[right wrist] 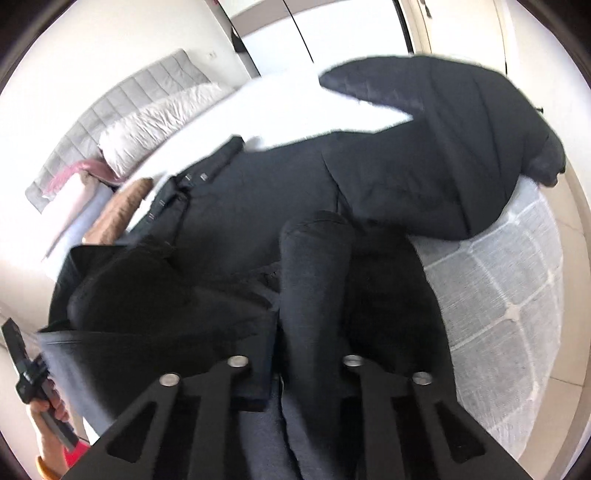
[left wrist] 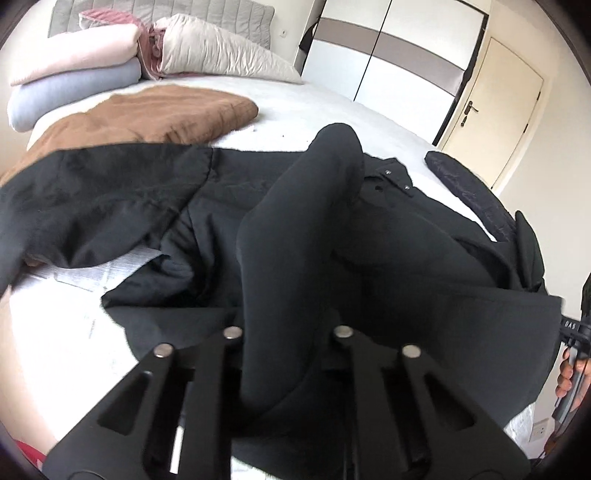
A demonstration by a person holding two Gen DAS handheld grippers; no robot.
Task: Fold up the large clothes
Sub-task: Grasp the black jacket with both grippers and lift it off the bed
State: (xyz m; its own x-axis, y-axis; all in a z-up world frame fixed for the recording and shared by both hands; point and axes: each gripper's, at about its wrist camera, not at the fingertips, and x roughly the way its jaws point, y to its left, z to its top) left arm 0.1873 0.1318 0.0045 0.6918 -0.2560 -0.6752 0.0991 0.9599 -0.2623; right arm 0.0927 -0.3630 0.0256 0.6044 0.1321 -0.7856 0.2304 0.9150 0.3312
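The left gripper [left wrist: 295,314] has its two black jaws drawn close together, and a tall ridge of dark cloth rises straight out from between them, so the pads are clamped on a fold of the large black coat [left wrist: 424,266]. The right gripper [right wrist: 314,332] stands the same way, jaws nearly together with a similar upright roll of the coat's dark fabric pinched between them. From the left wrist view the coat spreads out beyond the fingers across the white mattress [left wrist: 332,110], one sleeve flung out to the left and a collar with small metal snaps lying toward the far right. In the right wrist view the other sleeve runs up and away to the coat's far side, draping over the quilted edge of the mattress. At the right rim of the left view a hand [left wrist: 570,373] grips a dark handle; at the lower left of the right view the other hand [right wrist: 48,417] does likewise. Past the coat lies a brown quilted blanket [left wrist: 155,114], partly covered by the sleeve. Further back, at the grey padded headboard [left wrist: 162,11], are a pink folded cover stacked on a pale blue one [left wrist: 74,88] and a beige quilted pillow [left wrist: 221,55]. A white wardrobe [left wrist: 388,55] and a cream door [left wrist: 495,110] stand beyond the bed.
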